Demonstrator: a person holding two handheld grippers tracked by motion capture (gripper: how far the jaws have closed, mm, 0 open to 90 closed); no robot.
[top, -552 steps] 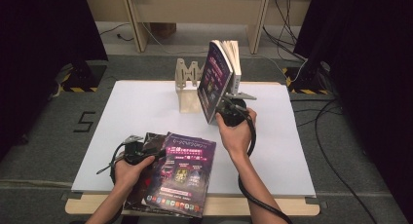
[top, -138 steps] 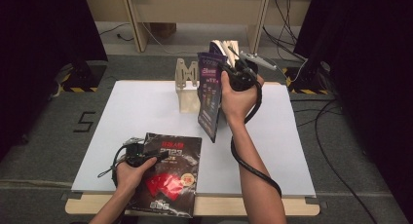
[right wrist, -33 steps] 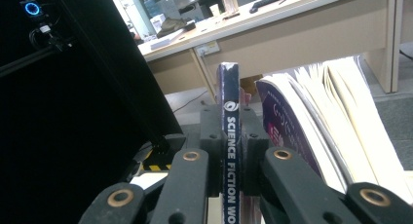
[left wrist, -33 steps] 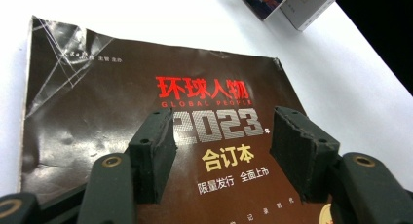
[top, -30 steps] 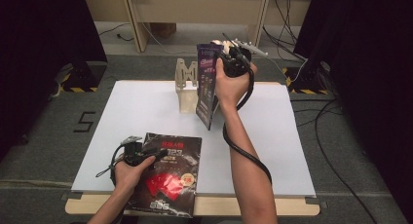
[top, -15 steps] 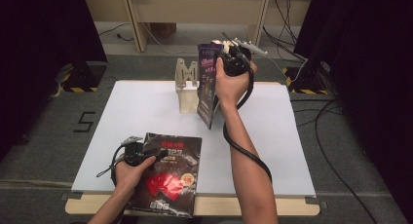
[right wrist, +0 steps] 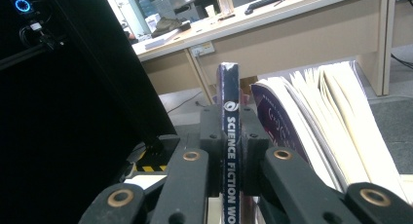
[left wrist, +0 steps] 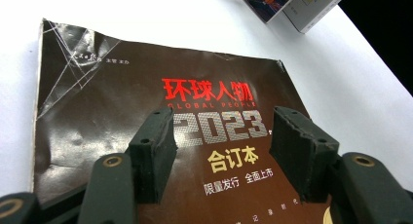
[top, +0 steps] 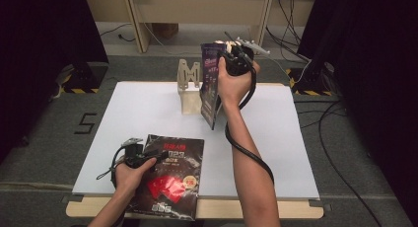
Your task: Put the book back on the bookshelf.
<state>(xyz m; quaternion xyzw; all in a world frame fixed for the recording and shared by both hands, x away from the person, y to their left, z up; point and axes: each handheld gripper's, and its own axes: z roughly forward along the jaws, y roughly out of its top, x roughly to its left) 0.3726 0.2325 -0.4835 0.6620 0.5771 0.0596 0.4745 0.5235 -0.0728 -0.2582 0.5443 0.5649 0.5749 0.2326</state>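
Observation:
A purple science fiction magazine [top: 211,89] stands upright on the white board [top: 143,108], beside a wooden book stand [top: 189,86]. My right gripper [top: 223,59] is shut on the magazine's spine [right wrist: 229,131] near its top, and a second magazine with fanned pages [right wrist: 316,117] stands just behind. Flat at the front edge lies a dark magazine [top: 172,170] with red characters and "2023" on its cover [left wrist: 146,102]. My left gripper [top: 148,155] is at that magazine's left edge. Seen from the left gripper view, my left gripper [left wrist: 223,146] stands open over the cover, with nothing between its fingers.
The white board covers a wooden table [top: 246,209] whose front edge the dark magazine overhangs. A cable [top: 246,148] trails from the right gripper along the forearm. More cables [top: 340,153] lie on the floor at the right, and black curtains [top: 44,49] flank both sides.
Earlier a purple magazine lay on the dark one at the front; it now stands by the stand in my right gripper. Over the last second nothing has moved.

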